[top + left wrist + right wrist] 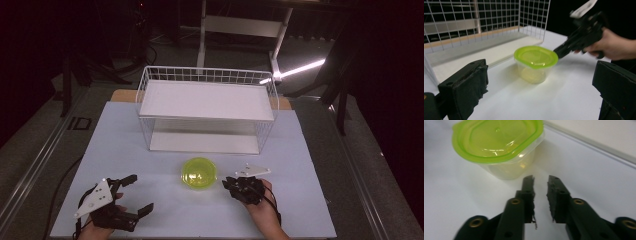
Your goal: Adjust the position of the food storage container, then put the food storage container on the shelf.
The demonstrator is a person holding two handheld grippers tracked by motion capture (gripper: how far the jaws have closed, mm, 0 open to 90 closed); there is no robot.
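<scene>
A clear plastic container with a lime-green lid (199, 173) stands upright on the white table (305, 200), just in front of the wire rack. My right gripper (227, 184) is immediately right of it, tips pointing at its rim. In the right gripper view the jaws (541, 180) stand a narrow gap apart with nothing between them, a little short of the container (496, 147). My left gripper (141, 192) rests at the front left with its jaws spread wide and empty. In the left gripper view its pad (469, 82) frames the container (535, 62) and the right gripper (557, 51) beside the lid.
A white wire rack (207, 107) with an upper shelf and a lower shelf stands at the back of the table. A table frame and dark floor lie beyond it. Bare white tabletop lies around the container and both hands.
</scene>
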